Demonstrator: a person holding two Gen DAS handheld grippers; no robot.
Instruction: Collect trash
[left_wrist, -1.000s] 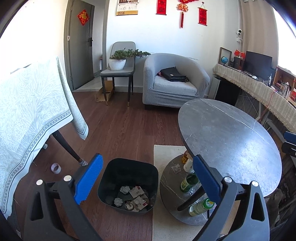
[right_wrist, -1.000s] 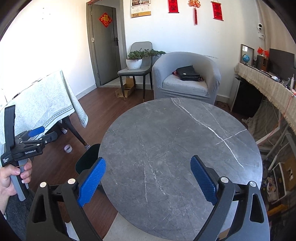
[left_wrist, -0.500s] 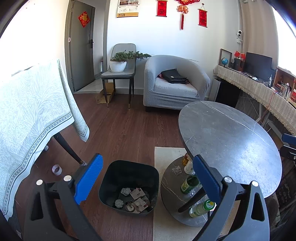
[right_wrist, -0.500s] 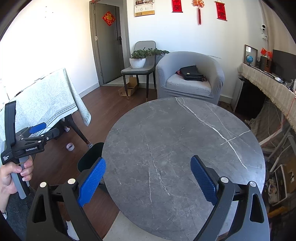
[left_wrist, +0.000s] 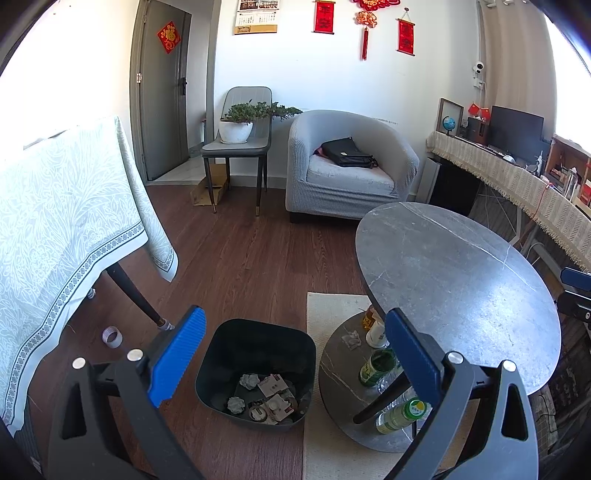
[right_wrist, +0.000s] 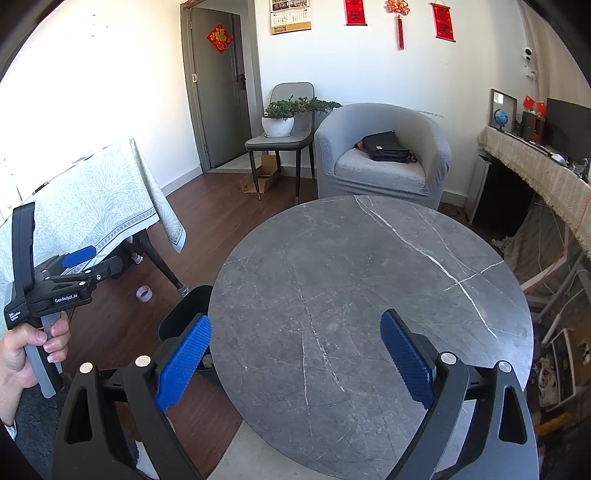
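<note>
A black trash bin (left_wrist: 255, 354) stands on the wood floor beside the round table, with crumpled paper and small cartons (left_wrist: 266, 398) in its bottom. My left gripper (left_wrist: 293, 319) hangs open above and in front of the bin, nothing between its blue pads. My right gripper (right_wrist: 295, 319) is open and bare over the near edge of the grey marble table (right_wrist: 369, 288). A crumpled scrap (left_wrist: 351, 338) lies on the table's lower shelf. From the right wrist view only part of the bin (right_wrist: 184, 314) shows behind the table edge.
Bottles (left_wrist: 375, 365) stand and lie on the lower shelf (left_wrist: 340, 380). A tape roll (left_wrist: 112, 336) sits on the floor near the leg of a cloth-covered table (left_wrist: 55, 229). A hand (right_wrist: 29, 354) holds the left gripper (right_wrist: 107, 258). An armchair (left_wrist: 351, 166) and chair with plant stand behind.
Both views drifted only slightly; the marble table sits a little further right in the right wrist view. Both grippers stayed open and bare.
</note>
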